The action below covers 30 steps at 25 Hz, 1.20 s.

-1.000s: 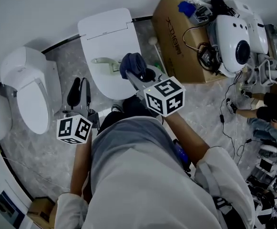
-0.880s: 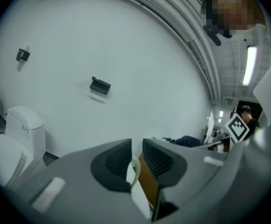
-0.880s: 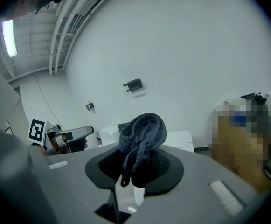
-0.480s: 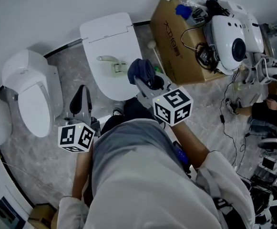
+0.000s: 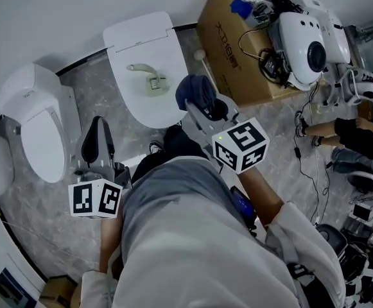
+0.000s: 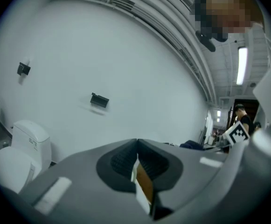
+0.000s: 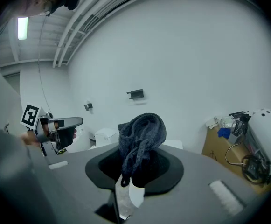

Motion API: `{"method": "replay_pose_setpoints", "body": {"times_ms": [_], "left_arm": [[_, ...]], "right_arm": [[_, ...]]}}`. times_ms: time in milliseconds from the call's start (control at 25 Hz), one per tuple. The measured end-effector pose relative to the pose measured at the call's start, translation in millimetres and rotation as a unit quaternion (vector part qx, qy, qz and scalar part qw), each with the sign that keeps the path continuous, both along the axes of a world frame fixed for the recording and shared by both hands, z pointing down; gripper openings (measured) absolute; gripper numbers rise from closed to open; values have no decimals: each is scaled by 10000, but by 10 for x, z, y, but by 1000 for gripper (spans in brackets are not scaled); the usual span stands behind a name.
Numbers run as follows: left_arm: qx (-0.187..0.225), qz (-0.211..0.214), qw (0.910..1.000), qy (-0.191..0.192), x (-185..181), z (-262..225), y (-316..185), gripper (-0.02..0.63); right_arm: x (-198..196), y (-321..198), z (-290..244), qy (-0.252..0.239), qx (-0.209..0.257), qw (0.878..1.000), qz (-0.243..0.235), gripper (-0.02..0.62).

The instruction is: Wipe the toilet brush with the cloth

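Since a second ago the right gripper (image 5: 207, 111) has drifted to the right, so the gap between its cloth (image 5: 197, 93) and the toilet brush (image 5: 146, 76) has widened a little.

Head view: the toilet brush lies flat on the closed toilet lid (image 5: 164, 40), held by nothing. The cloth hangs bunched near the brush head but apart from it. The left gripper (image 5: 98, 133) hovers lower left, well apart from the brush. Wiping looks not yet started; picking up or steadying the brush and all the rubbing seem left to do.

Left gripper view: the left gripper's (image 6: 136, 155) jaws are pressed together with nothing of the task between them, facing a bare wall; no brush shows.

Right gripper view: the right gripper's (image 7: 136, 167) jaws are clamped on the dark cloth (image 7: 142, 130), which bulges above them. The brush is not in sight.
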<state>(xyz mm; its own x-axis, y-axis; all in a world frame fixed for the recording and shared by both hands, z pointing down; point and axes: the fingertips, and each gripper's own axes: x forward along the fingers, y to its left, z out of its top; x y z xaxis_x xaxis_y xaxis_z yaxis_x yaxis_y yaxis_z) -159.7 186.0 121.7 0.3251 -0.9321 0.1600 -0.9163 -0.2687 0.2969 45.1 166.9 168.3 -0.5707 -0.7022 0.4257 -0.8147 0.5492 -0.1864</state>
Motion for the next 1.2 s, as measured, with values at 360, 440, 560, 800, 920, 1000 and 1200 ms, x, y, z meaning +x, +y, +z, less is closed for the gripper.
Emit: {"method": "replay_pose_setpoints", "body": {"times_ms": [360,440,560,800,920,1000,1200], "left_arm": [[90,-189,9995,-227,-117,-130,169,0],[111,-190,9994,-257,-109,-137,151,0],[104,-189,9993,-318,-74,-112,137,0],[23,-204,9991,-371,-46,-38,123,0],[0,-208,9990,-398,-53,-21,118,0],[-7,-228,9989,-406,-69,-25,106,0],[11,-260,9989,-401,-98,-58,70,0]], "right_arm": [[45,130,-90,119,159,9998,21,92],[43,129,-89,158,161,9997,7,91],[59,134,-62,215,114,9997,10,91],[86,140,5,307,30,9995,62,89],[85,158,12,318,20,9995,72,87],[66,166,1,354,33,9994,47,84],[-1,146,-36,445,71,9990,-53,84]]}}
